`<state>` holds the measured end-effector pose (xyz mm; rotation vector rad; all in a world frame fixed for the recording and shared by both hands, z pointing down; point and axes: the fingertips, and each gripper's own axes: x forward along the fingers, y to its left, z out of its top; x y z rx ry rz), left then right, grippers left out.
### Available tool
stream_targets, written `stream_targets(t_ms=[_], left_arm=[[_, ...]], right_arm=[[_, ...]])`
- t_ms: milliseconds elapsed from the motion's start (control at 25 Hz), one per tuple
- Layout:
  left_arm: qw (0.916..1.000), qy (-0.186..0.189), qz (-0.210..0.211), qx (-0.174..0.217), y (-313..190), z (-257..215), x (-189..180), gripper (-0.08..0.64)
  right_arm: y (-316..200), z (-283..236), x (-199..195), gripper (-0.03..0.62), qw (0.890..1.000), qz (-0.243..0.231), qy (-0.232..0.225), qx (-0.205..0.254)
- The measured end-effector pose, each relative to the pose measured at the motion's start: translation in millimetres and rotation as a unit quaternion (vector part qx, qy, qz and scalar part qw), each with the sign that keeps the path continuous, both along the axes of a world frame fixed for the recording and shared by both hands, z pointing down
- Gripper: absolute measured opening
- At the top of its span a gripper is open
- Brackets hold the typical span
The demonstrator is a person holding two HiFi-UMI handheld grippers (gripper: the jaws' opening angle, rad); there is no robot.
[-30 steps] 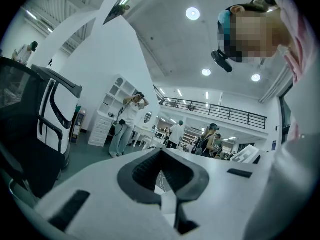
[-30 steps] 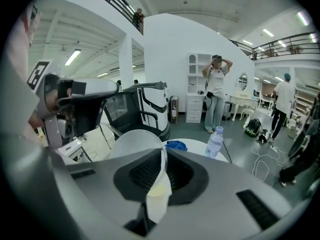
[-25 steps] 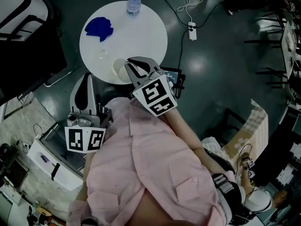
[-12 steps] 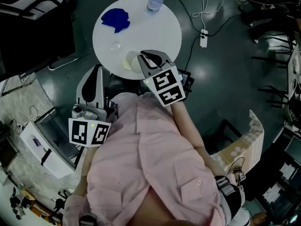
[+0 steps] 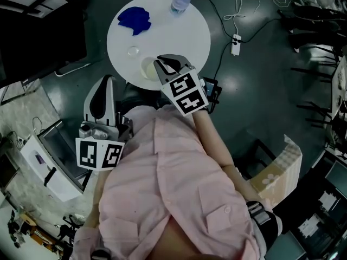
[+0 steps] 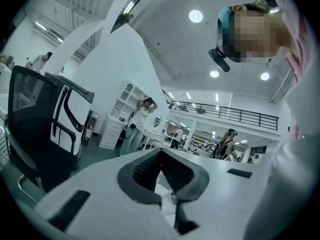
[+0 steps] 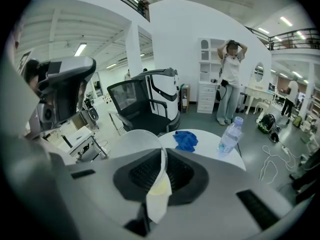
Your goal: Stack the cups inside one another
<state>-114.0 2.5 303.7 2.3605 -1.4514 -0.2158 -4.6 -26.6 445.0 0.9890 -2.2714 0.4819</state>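
My right gripper (image 5: 162,65) pinches a cup (image 5: 146,68) by its wall; I should centre it over the table cup (image 5: 133,51) before lowering.

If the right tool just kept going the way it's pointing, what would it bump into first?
Probably the round white table. The right tool, shut on a cup, points down across the tabletop, roughly toward the blue cloth. The held cup would likely touch first, though depth is unclear.

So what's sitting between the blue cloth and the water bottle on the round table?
Nothing. The head view and the right gripper view both show bare white tabletop between the blue cloth and the water bottle.
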Motion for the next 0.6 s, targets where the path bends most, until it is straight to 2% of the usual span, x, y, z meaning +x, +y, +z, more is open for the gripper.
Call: stream_targets(t_ms=[600], left_arm=[[1.0000, 0.000, 0.001, 0.003, -3, -2, 0, 0.009]], right_arm=[[-1, 20, -2, 0.041, 1.000, -0.010, 0.022, -0.018]])
